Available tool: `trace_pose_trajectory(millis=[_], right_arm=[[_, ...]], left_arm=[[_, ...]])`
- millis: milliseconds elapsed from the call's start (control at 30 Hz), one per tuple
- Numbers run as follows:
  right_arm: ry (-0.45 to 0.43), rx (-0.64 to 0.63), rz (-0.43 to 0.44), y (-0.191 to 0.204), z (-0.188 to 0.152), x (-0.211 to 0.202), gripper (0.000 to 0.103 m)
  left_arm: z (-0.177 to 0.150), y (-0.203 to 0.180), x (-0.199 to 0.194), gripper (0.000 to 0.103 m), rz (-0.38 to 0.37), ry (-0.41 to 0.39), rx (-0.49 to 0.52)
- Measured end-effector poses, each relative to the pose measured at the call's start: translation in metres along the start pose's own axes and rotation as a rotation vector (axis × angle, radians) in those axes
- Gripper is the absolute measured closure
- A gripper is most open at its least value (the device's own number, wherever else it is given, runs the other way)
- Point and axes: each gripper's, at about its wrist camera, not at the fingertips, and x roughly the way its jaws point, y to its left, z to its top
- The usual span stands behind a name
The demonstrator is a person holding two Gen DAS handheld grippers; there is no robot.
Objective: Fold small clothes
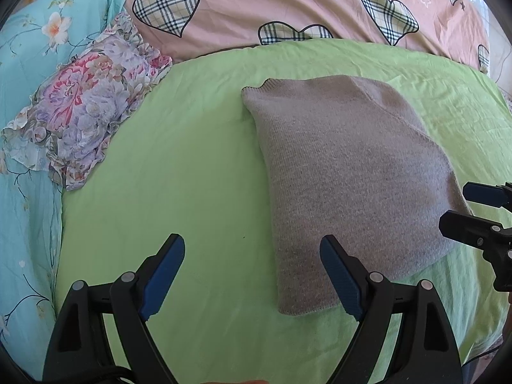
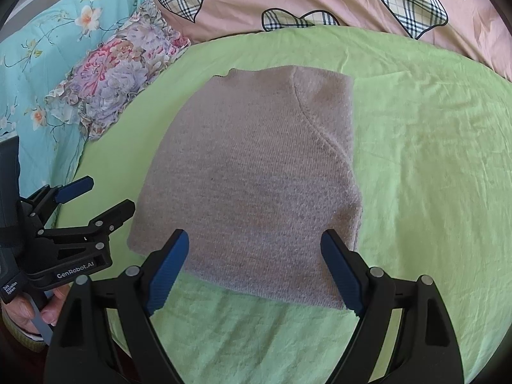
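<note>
A grey knitted garment (image 1: 345, 172) lies folded into a rough rectangle on the green sheet (image 1: 179, 172); it also shows in the right wrist view (image 2: 256, 185). My left gripper (image 1: 252, 249) is open and empty above the sheet, by the garment's near left edge; it also shows in the right wrist view (image 2: 108, 196). My right gripper (image 2: 254, 246) is open and empty over the garment's near edge; it also shows at the right edge of the left wrist view (image 1: 457, 204).
A crumpled floral garment (image 1: 83, 108) lies at the sheet's left edge, on a turquoise flowered cover (image 1: 28, 51). A pink quilt with plaid hearts (image 1: 288, 0) lies beyond the sheet. Bare green sheet (image 2: 432, 160) stretches right of the grey garment.
</note>
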Motion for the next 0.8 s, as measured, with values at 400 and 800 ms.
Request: trace_pose_trajectory(millis=[400,800], right_arm=[[-0.002,0.001,-0.002,-0.0030,0.0059,0.0032,0.018],[-0.002,0.000,0.002,-0.0042,0.0083,0.0039,0.018]], left_arm=[[0.0016,0.0013,0.0019,0.016,-0.007,0.003,-0.010],[0.0044,0.0009,0.0030,0.016,-0.014,0.000,-0.016]])
